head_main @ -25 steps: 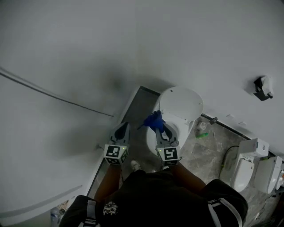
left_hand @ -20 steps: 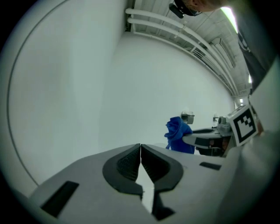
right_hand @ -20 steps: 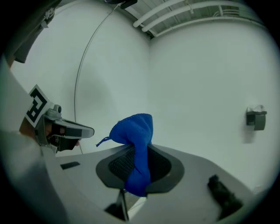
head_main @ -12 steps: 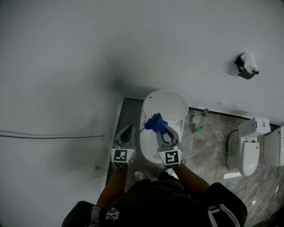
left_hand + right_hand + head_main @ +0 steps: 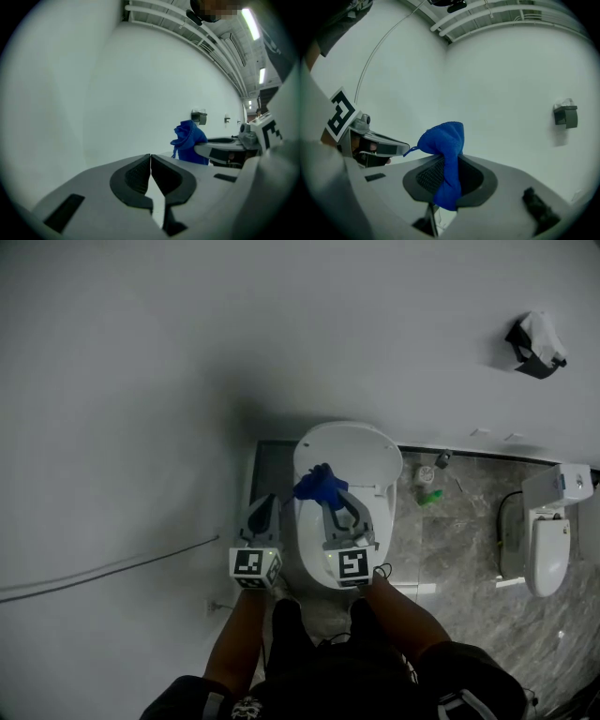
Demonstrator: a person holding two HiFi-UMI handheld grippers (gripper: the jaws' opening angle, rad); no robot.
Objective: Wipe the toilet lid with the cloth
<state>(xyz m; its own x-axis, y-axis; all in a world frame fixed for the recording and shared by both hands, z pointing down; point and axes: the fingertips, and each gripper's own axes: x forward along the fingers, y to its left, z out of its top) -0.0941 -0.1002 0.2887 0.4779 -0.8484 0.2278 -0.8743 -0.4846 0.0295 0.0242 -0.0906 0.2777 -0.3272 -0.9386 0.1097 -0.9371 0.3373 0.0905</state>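
Note:
A white toilet (image 5: 366, 460) stands against the wall below me, its lid down. My right gripper (image 5: 331, 491) hovers over the lid, shut on a bunched blue cloth (image 5: 317, 484) (image 5: 443, 161) that sticks out past the jaw tips. The cloth (image 5: 189, 142) also shows at the right of the left gripper view. My left gripper (image 5: 263, 505) (image 5: 150, 157) is shut with nothing in it, beside the toilet's left side, over the dark floor strip.
White walls close in at left and behind the toilet. A paper holder (image 5: 536, 346) (image 5: 565, 114) hangs on the back wall to the right. A green bottle (image 5: 430, 496) lies on the grey floor right of the toilet. Another white fixture (image 5: 548, 538) stands farther right.
Both grippers have moved nearer the toilet and lower. The right one with the cloth is now over the lid, the left beside the bowl. Both stayed shut.

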